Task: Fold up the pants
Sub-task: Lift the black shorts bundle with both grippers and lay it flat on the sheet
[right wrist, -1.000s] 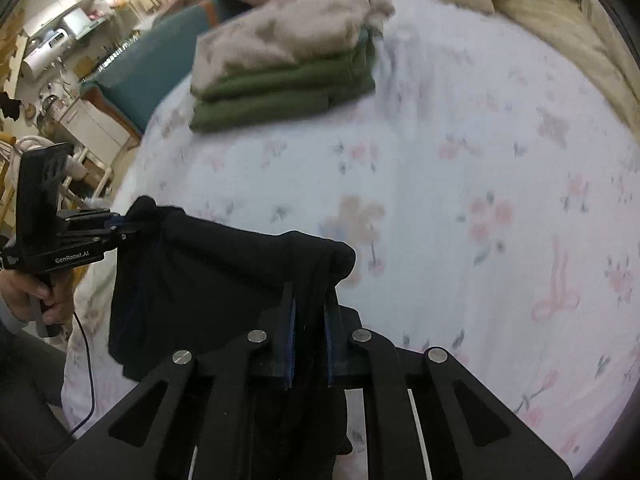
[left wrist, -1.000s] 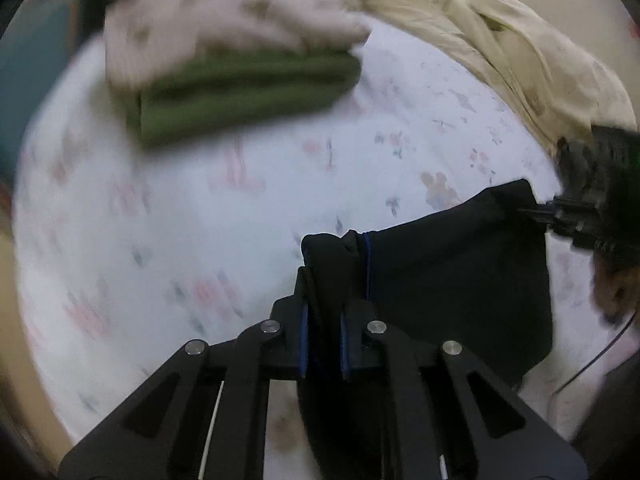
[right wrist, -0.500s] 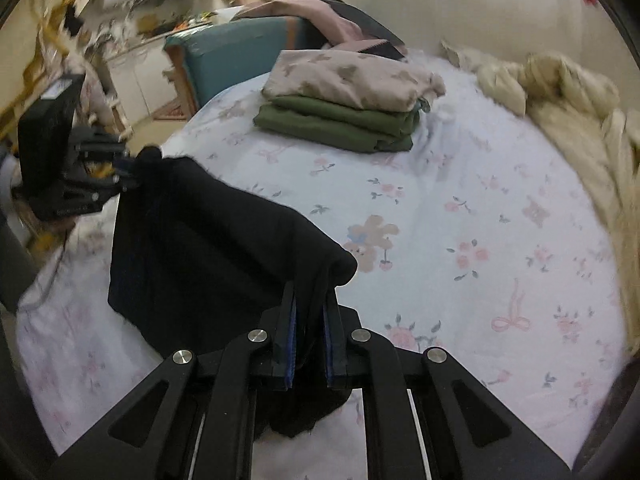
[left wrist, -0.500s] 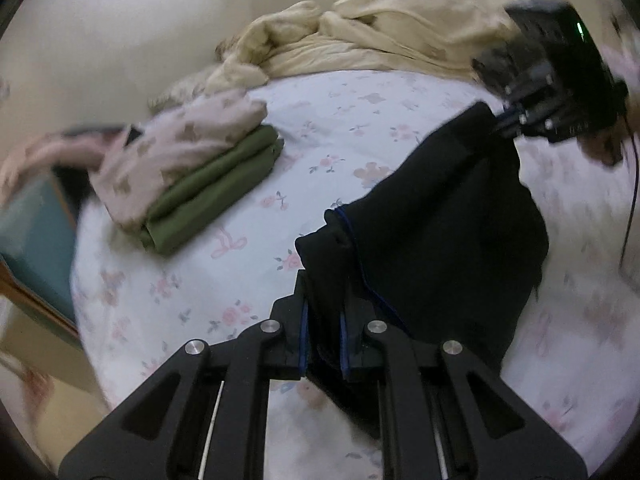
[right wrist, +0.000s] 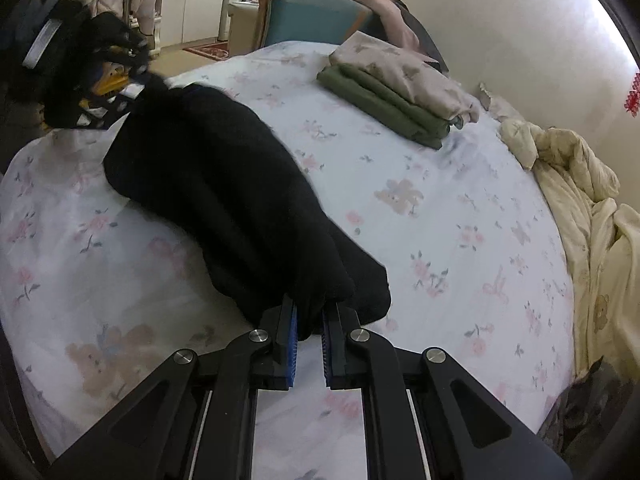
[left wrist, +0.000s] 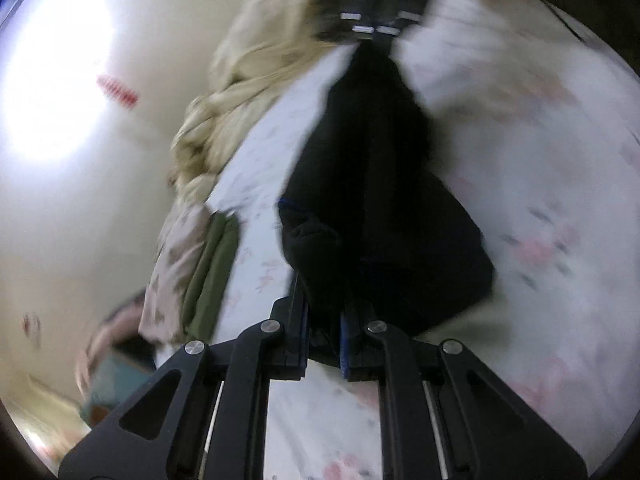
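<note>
Bed [right wrist: 460, 216] under white sheet printed with pink flowers and bears; cream wall behind; kitchen cabinets [right wrist: 192, 4] and teal chair [right wrist: 312, 16] visible beyond the bed's far edge in right wrist view.

Black pants [right wrist: 224, 200], bunched and folded, stretched between the two grippers above the sheet, lower bulk sagging onto or just over the bed; contact not clear. Thin blue line of trim along one edge [left wrist: 288, 202].

Left gripper [left wrist: 324, 328]: blue-padded fingers nearly closed, clamped on a thick bunch of the black fabric. Left wrist view tilted and motion-blurred. Seen also from right wrist view at upper left [right wrist: 120, 80], gripping the far end of the pants, detail blurred.

Right gripper [right wrist: 308, 336]: fingers narrowly apart, pinching a fold of the pants between blue pads. Seen from left wrist view at top [left wrist: 376, 28], holding the opposite end, blurred.

Stack of folded clothes [right wrist: 404, 92] on far side of the bed, well apart from the pants: olive green garment [right wrist: 384, 108] below, beige patterned garment [right wrist: 408, 68] on top. Same stack at left in left wrist view [left wrist: 192, 272].

Cream quilt [right wrist: 588, 208], crumpled, along the bed's right edge by the wall. Pinkish clothing [right wrist: 384, 12] draped over the chair.
</note>
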`<state>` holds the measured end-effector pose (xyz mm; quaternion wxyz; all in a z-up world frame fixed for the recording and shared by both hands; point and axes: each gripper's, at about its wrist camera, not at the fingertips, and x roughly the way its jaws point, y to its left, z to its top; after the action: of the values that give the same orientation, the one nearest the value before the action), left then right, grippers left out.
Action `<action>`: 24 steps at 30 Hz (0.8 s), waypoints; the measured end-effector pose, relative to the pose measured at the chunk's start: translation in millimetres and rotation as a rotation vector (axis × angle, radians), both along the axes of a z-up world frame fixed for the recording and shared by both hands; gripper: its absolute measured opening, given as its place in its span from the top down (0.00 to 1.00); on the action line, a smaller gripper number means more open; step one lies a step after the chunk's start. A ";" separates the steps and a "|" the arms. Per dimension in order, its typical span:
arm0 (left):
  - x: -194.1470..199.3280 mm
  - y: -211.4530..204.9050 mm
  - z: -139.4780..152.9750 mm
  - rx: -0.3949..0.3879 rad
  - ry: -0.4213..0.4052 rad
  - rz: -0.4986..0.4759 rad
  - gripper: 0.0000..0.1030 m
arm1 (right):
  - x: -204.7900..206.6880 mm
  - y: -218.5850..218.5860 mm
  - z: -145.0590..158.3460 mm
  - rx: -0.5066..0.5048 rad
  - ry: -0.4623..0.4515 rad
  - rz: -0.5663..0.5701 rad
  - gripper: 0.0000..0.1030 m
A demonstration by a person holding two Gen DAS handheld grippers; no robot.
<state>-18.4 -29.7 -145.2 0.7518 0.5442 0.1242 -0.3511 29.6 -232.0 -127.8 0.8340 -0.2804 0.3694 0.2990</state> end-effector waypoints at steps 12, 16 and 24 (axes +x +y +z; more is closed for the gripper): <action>20.1 -8.9 27.1 -0.118 0.169 0.167 0.91 | -2.6 2.8 11.3 0.055 0.061 -0.078 0.90; 67.7 -4.6 60.9 -0.262 0.244 0.286 0.91 | 29.9 -7.6 30.1 0.155 0.101 -0.157 0.91; 177.6 -8.2 50.0 -0.265 0.402 0.405 0.91 | 134.8 -25.7 29.5 0.230 0.172 -0.275 0.92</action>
<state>159.2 -37.9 -95.2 0.8311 0.3256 0.3294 -0.3078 164.4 -257.7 -98.3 0.8588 -0.1035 0.4376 0.2455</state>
